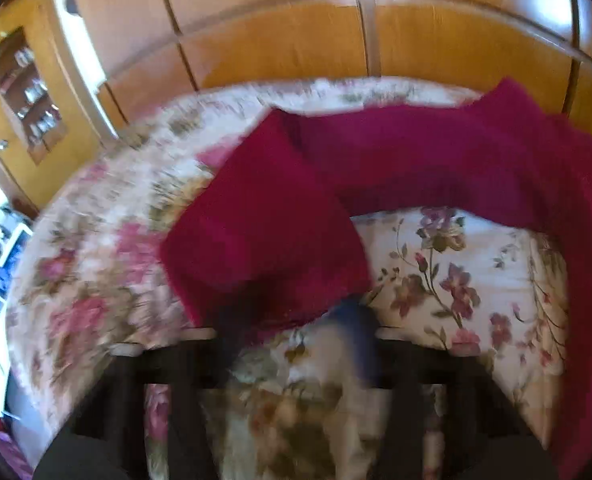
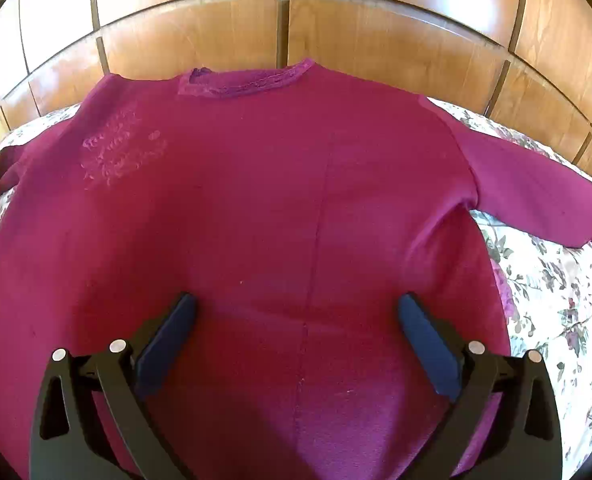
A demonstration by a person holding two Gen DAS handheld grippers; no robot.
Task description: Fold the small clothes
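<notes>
Maroon sweater lies flat on the bed, my right hand-held gripper wide above its hem. My left hand-held gripper is narrow; the blur hides whether it pinches the sleeve, so I'd confirm that grip, then fold inward.

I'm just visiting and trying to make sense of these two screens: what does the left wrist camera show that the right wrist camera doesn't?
Only the left wrist view shows a glass-fronted cabinet at the far left, and a sleeve lying out over the bedspread, with the picture blurred.

Only the right wrist view shows the sweater's neckline, the embroidery on its chest, and the right gripper with its jaws wide apart above the fabric.

Both show the magenta sweater on the floral bedspread, with wooden wardrobe panels behind.
</notes>
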